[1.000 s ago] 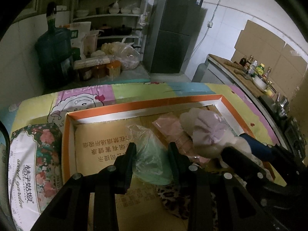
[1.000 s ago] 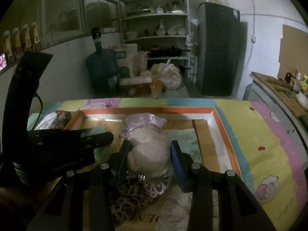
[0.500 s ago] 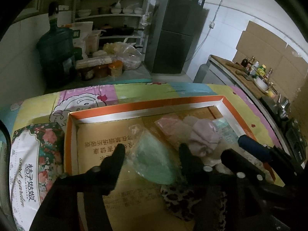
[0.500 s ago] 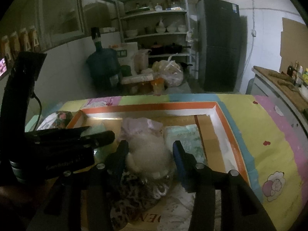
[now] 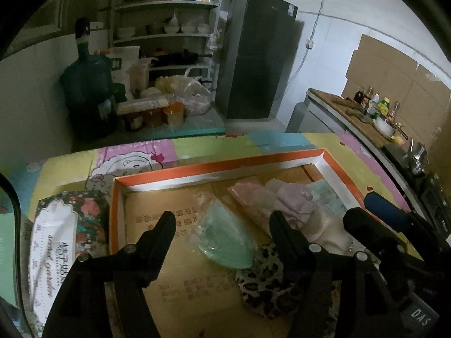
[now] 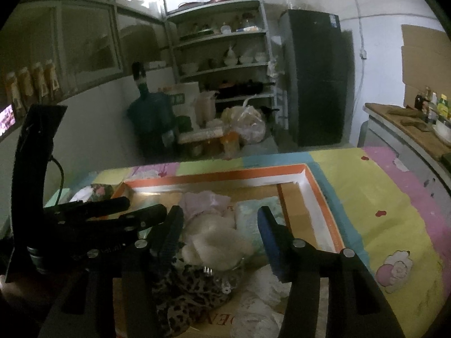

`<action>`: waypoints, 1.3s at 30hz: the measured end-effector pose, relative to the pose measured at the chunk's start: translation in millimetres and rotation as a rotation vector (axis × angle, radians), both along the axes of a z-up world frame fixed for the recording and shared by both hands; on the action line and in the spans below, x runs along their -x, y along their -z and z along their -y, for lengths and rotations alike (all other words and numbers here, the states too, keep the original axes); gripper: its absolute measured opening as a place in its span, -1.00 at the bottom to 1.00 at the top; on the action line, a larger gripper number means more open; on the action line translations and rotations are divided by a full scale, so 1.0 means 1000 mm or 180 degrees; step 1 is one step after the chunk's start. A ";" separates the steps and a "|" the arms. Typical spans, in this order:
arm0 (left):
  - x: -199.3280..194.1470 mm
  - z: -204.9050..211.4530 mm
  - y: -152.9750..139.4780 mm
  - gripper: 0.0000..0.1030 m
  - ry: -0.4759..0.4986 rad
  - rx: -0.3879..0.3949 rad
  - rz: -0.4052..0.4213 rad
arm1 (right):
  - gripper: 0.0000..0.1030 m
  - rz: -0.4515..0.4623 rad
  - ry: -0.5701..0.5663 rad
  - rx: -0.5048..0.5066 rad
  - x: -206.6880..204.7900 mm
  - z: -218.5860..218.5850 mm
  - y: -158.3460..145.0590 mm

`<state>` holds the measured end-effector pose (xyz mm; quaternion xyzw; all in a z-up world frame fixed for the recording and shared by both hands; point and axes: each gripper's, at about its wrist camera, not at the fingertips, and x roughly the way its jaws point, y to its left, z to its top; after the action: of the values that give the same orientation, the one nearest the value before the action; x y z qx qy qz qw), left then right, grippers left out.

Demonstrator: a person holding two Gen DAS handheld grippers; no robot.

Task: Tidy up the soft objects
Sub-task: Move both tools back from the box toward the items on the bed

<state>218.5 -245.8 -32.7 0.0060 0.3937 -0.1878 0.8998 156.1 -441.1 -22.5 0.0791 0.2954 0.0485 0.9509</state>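
Note:
An orange-rimmed cardboard box lies on the colourful cloth. In it lie a green item in clear plastic, a pink packet, a white plush toy with a lilac cap, a leopard-print cloth and a pale green packet. My left gripper is open, its jaws on either side of the green item and above it. My right gripper is open, its jaws on either side of the plush toy, which rests in the box.
A floral tissue pack lies left of the box. The plush also shows in the left wrist view. Behind the table are a water jug, shelves, a fridge and a counter with bottles.
Both grippers have opened. The left has let go of the green item and the right of the plush toy; both now lie in the box. Both grippers have pulled back a little.

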 end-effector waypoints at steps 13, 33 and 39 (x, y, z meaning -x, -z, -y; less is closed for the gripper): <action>0.030 -0.020 -0.037 0.34 -0.0078 0.0065 0.0376 | 0.41 0.0111 0.0152 -0.0101 0.023 0.004 -0.015; 0.075 -0.065 -0.076 0.34 -0.0268 0.0096 0.0709 | 0.43 0.0267 0.0046 -0.0030 0.064 -0.042 -0.048; 0.093 -0.085 -0.085 0.34 -0.0379 0.0090 0.0794 | 0.43 0.0309 -0.0038 0.0000 0.079 -0.063 -0.057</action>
<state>125.5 -160.5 52.7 -0.0068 0.2758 -0.1374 0.9513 77.4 -377.9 34.3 0.0750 0.2493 0.0579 0.9638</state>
